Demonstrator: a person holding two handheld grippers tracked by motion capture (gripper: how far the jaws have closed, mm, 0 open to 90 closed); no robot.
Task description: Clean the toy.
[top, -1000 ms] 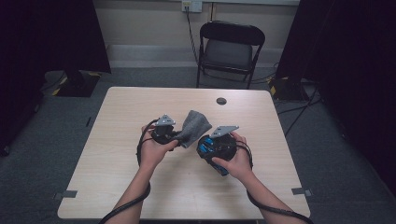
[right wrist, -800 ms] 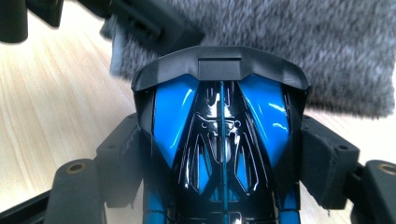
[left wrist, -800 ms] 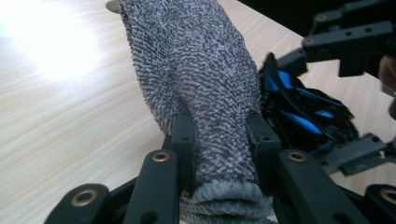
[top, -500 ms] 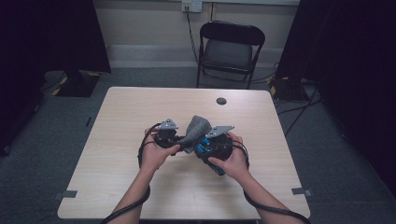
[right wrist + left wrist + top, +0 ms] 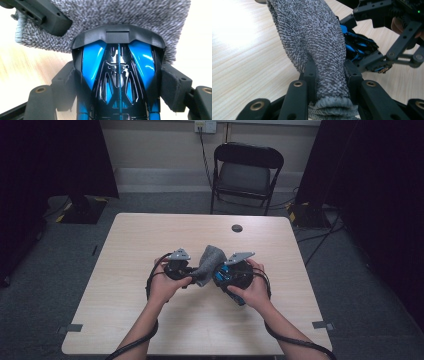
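Observation:
A fuzzy grey sock [image 5: 209, 261] stands up between my two hands over the middle of the table. My left gripper [image 5: 329, 75] is shut on the sock's cuff end, and the rest of the sock [image 5: 317, 42] rises ahead of its jaws. My right gripper [image 5: 120, 82] is shut on a blue and black toy car [image 5: 118, 72], one pad on each side of the body. The car's black nose presses against the sock [image 5: 112, 17]. In the left gripper view the car [image 5: 358, 47] lies just right of the sock. A finger [image 5: 42, 17] of the left gripper shows top left.
The light wooden table [image 5: 150, 240] is bare around the hands. A small black disc [image 5: 237, 228] lies near its far edge. A black folding chair [image 5: 247, 170] stands behind the table. Cables trail from both grippers along the forearms.
The right gripper with the car has edged slightly left, closer to the sock. The left hand has stayed in place.

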